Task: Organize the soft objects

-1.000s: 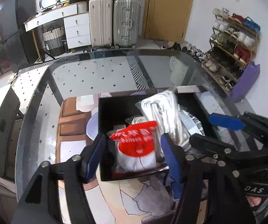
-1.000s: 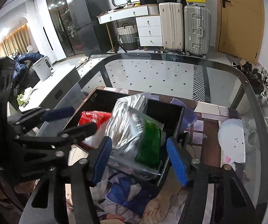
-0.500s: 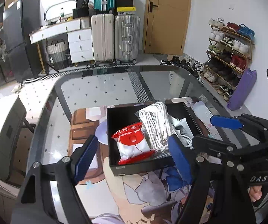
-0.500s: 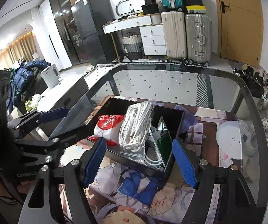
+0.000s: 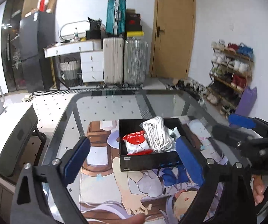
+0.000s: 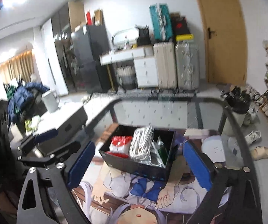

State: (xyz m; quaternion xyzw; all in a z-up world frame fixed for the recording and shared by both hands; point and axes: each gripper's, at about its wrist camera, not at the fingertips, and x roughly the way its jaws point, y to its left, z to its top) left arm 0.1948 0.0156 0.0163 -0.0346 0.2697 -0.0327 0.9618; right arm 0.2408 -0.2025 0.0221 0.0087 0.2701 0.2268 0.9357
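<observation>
A black open box (image 5: 149, 159) (image 6: 134, 165) sits on the printed mat on the glass table. Inside it lie a red and white packet (image 5: 136, 142) (image 6: 119, 143), a clear bag of white cord (image 5: 158, 134) (image 6: 140, 145) and a green packet (image 6: 162, 152). My left gripper (image 5: 134, 155) is open and empty, held back from the box's near side. My right gripper (image 6: 139, 161) is open and empty, also back from the box; it shows at the right of the left wrist view (image 5: 242, 130).
An anime-print mat (image 5: 134, 192) covers the near part of the glass table (image 5: 115, 102). A dark cabinet (image 5: 9, 140) stands left of the table. Suitcases (image 5: 124, 61), a desk, a door and a shoe rack (image 5: 231, 74) line the room behind.
Both grippers have let go of their bags in the box, opened wide and drawn back and up. The box now looks smaller and farther away.
</observation>
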